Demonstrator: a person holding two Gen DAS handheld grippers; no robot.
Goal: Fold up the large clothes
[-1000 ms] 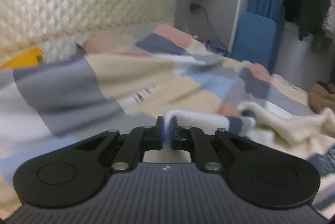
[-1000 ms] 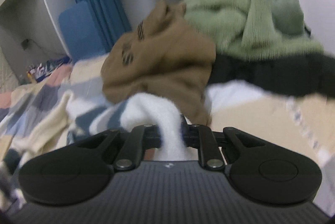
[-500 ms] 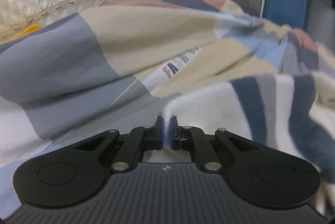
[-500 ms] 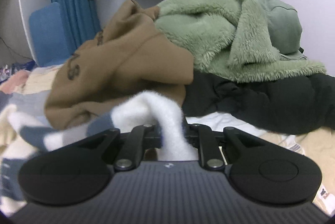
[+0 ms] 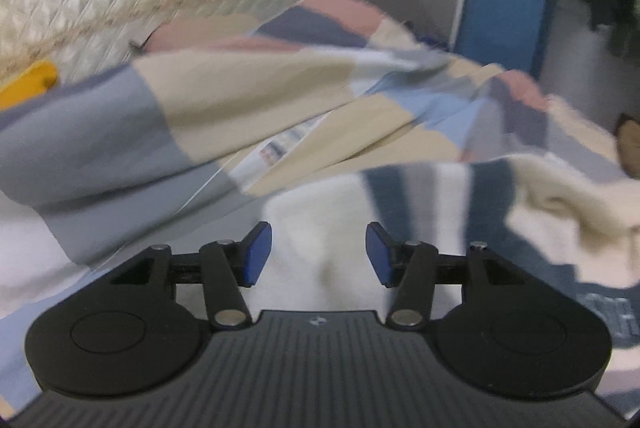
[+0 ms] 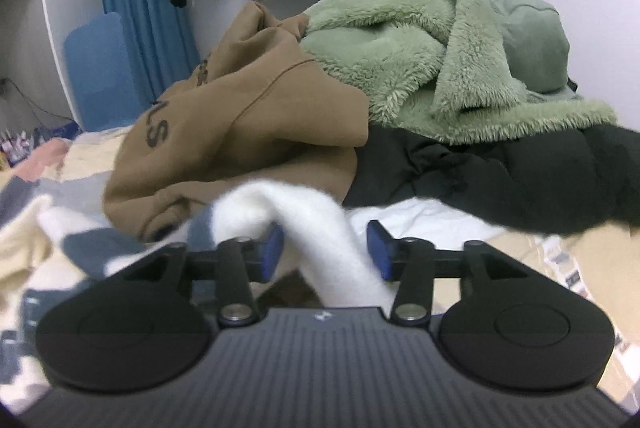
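Left wrist view: left tongs (image 5: pixel 319 254) opening, the white-and-blue striped sweater (image 5: pixel 400 204) loose between them on the bed (image 5: pixel 120 132). Right tongs (image 6: pixel 326 252) opening around a white fold. Withdraw straight back, avoiding snags.

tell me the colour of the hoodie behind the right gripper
Brown, with dark lettering; the hoodie shows best in the right wrist view.
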